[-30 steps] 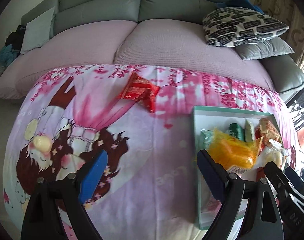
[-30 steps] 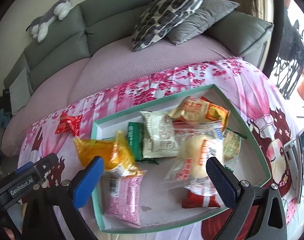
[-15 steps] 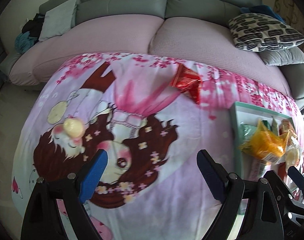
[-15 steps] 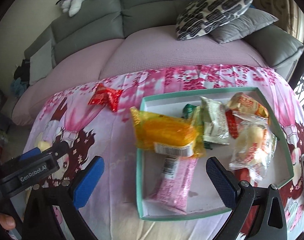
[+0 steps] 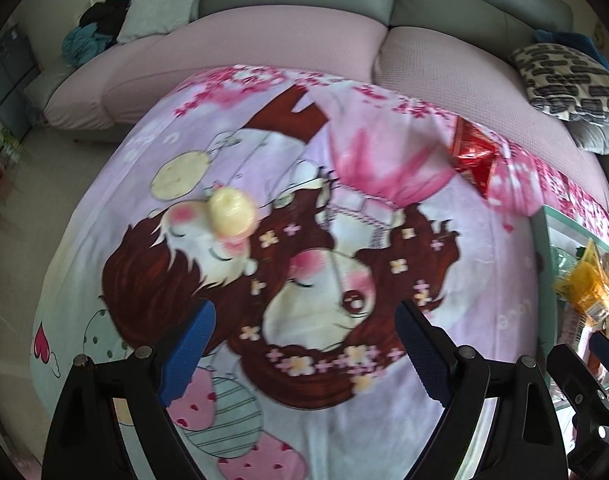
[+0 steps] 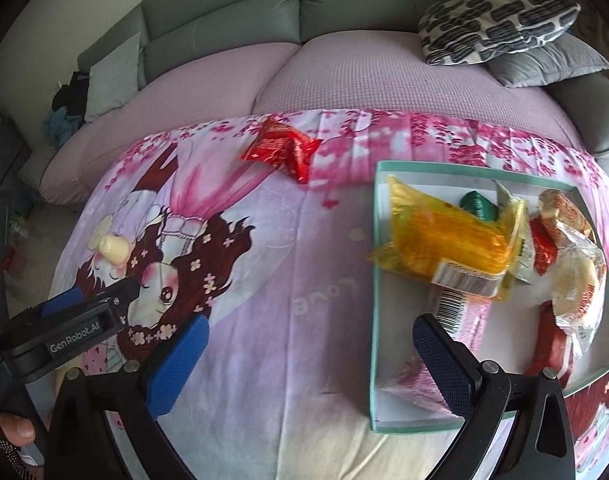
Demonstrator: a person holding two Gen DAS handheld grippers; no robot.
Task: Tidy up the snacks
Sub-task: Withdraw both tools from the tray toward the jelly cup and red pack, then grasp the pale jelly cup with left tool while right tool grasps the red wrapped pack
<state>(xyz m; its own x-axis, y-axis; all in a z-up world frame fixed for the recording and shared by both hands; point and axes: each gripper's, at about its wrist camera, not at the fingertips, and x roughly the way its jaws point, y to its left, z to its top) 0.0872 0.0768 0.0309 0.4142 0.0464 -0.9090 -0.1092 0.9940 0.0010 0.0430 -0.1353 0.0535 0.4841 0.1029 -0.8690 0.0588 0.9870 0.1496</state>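
A pale yellow wrapped snack [image 5: 230, 212] lies on the cartoon blanket [image 5: 480, 280], ahead and slightly left of my left gripper [image 5: 304, 344], which is open and empty. A red foil packet [image 5: 474, 152] lies near the blanket's far edge. My right gripper [image 6: 310, 354] is open with nothing between its fingers, hovering beside the left rim of the teal tray [image 6: 374, 280]. In the tray lie a yellow packet [image 6: 444, 240], a pink packet [image 6: 468, 320], a green one [image 6: 476, 204] and a clear-wrapped bun [image 6: 576, 280]. The red packet [image 6: 280, 148] and pale snack [image 6: 114, 250] also show there.
A grey and pink sofa [image 6: 344, 72] runs behind the blanket, with a patterned cushion [image 6: 496, 28] at the right and a grey pillow [image 5: 160, 8] at the left. The left gripper [image 6: 84, 312] and a thumb appear at the right wrist view's lower left. Floor lies left of the blanket.
Both grippers have swung left over the blanket. The tray has slid to the right in both views, and the pale yellow snack now sits closer ahead of the left gripper.
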